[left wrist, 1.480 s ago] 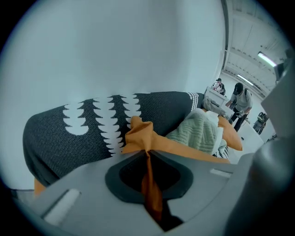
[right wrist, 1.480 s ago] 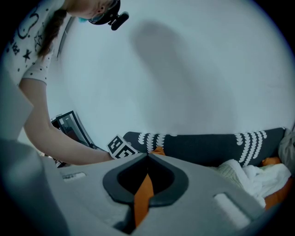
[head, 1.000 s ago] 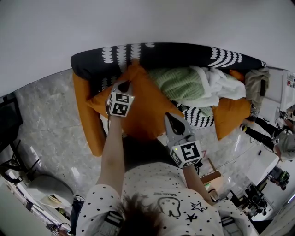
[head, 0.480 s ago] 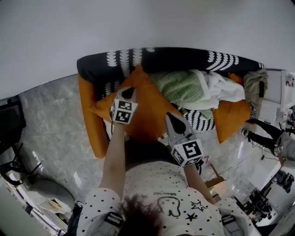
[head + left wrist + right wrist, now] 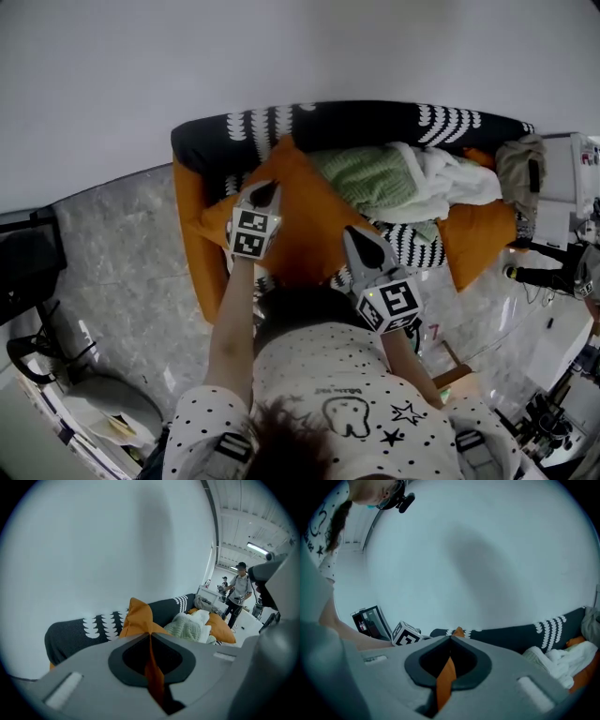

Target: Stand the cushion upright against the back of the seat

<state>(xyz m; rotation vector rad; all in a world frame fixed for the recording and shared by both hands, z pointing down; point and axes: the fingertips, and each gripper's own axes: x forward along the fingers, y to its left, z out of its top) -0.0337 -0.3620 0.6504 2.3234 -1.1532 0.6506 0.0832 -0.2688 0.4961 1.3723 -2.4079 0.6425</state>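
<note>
With the left claw (image 5: 265, 190) and the right claw (image 5: 354, 234) each clamped on an edge of the orange cushion (image 5: 305, 220), held tilted above the sofa seat (image 5: 410, 240) just before the sofa back (image 5: 375, 120), it seems best to raise both evenly and lean its top corner against that back.

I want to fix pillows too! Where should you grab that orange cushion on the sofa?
Probably by its thin side edges, from the front of the sofa. The orange cushion looks too plump in the middle to pinch, but its flat seams slip between fingers. The left gripper and right gripper each pinch its fabric.
</note>
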